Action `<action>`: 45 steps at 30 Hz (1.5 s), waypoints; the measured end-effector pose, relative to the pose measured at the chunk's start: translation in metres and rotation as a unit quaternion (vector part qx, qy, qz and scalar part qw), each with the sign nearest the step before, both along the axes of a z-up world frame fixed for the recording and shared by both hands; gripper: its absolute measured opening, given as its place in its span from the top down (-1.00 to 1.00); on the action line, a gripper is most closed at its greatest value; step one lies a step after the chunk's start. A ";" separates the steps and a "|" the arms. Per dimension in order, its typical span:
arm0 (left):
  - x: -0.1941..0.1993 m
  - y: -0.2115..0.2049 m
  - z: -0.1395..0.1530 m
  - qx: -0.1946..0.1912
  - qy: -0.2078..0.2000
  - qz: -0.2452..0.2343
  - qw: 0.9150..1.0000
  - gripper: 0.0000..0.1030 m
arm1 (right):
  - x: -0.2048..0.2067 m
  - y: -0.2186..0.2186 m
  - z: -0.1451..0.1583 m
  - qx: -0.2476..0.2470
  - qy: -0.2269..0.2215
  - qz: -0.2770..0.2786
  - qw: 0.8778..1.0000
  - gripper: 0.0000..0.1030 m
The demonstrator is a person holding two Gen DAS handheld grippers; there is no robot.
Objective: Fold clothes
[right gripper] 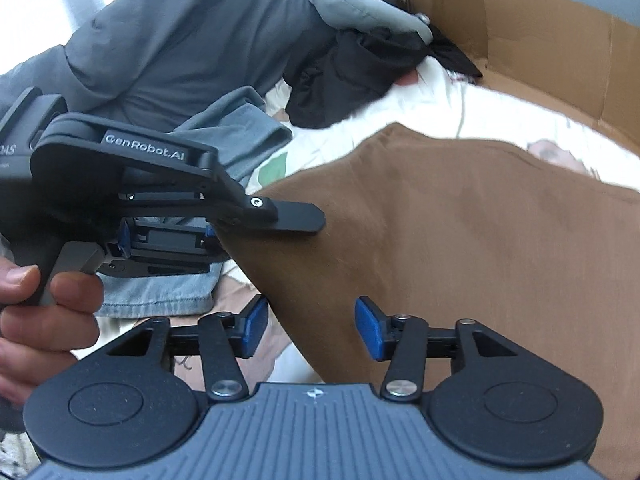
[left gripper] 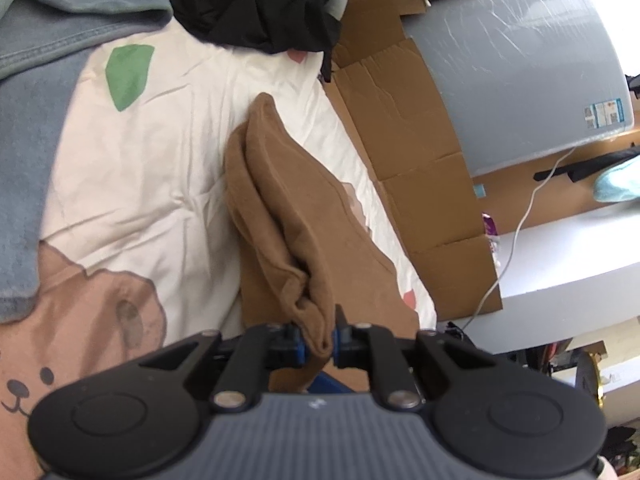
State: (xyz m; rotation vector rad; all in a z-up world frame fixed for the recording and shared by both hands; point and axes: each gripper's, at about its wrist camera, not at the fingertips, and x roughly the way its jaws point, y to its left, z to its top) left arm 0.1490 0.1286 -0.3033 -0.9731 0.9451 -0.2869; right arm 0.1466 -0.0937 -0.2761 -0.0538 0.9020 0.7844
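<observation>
Bed sheet (left gripper: 160, 168), white with a bear print, is the work surface; cardboard (left gripper: 404, 128) runs along its far edge. Grey-blue clothes (left gripper: 60, 60) and a black heap (left gripper: 256, 4) sit at the back, out of the way.

Brown garment (right gripper: 460, 248) lies across the sheet, one end bunched and lifted off it.

Left gripper (left gripper: 320, 336): clamped on a bunched brown corner, cloth draping away from the pads and still partly resting on the sheet.

Right gripper (right gripper: 307, 328): jaws apart, pads clear of the cloth, brown edge running under and between them. Nothing held.

Judgement, step in hand: get a second hold before folding.
- Keep left clamp steady, don't lift higher or the bunch slides.
- Right should take a single-layer edge well away from left, not the wad.
- Pull gently apart so the cloth goes flat, then fold over on clear sheet.

Risk: right grabbing sheet with the cloth.
</observation>
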 end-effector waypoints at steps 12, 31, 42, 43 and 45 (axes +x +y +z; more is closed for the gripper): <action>0.002 -0.001 0.002 -0.039 0.009 0.003 0.999 0.72 | 0.001 0.029 -0.002 -0.019 -0.042 -0.009 0.999 -0.19; -0.003 0.009 0.007 -0.094 -0.001 -0.019 0.995 0.72 | 0.016 0.038 -0.013 -0.046 -0.078 -0.038 0.995 0.90; 0.018 0.034 0.018 0.032 -0.006 0.000 0.999 -0.35 | 0.022 0.020 -0.010 -0.014 -0.053 -0.069 0.996 0.91; 0.023 0.034 0.016 0.040 -0.005 0.001 0.999 -0.41 | 0.022 0.018 -0.009 -0.012 -0.053 -0.069 0.996 0.91; 0.035 0.036 0.012 0.051 -0.003 -0.002 0.999 -0.49 | 0.021 0.015 -0.007 -0.008 -0.052 -0.072 0.996 0.91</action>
